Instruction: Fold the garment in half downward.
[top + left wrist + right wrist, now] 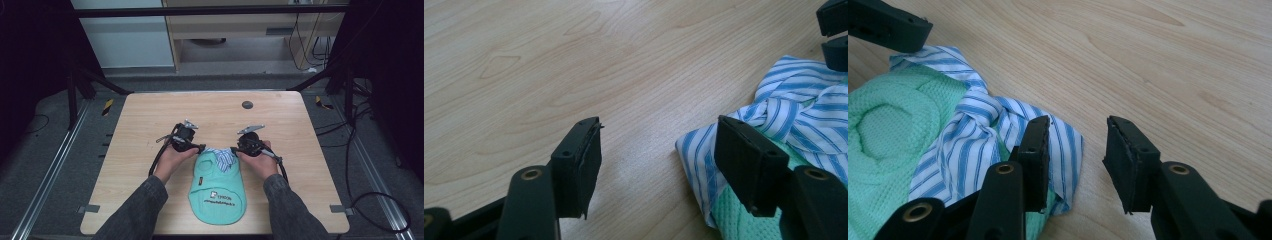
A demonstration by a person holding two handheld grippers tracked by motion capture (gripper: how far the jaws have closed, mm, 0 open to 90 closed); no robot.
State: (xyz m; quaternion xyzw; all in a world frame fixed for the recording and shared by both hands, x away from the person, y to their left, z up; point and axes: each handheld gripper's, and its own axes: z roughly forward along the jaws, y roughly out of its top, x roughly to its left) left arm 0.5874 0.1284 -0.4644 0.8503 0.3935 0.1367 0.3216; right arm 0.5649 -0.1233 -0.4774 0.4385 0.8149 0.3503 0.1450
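A mint-green mesh garment (218, 192) with a printed label lies flat on the wooden table (150, 115), near its front edge. At its far end sits a knotted blue-and-white striped collar (223, 157). My left gripper (202, 148) rests just left of the collar, held in a hand. In the left gripper view it (664, 165) is open over bare wood, one jaw above the striped cloth (804, 100). My right gripper (234, 149) is just right of the collar. In the right gripper view it (1080, 162) is open, one jaw over the striped cloth (968, 135), nothing pinched.
A small dark round disc (247, 104) sits near the table's far edge. Black frame legs (95, 80) stand at the back corners. Cables (370, 200) trail over the floor at right. Bare tabletop surrounds the garment on all sides.
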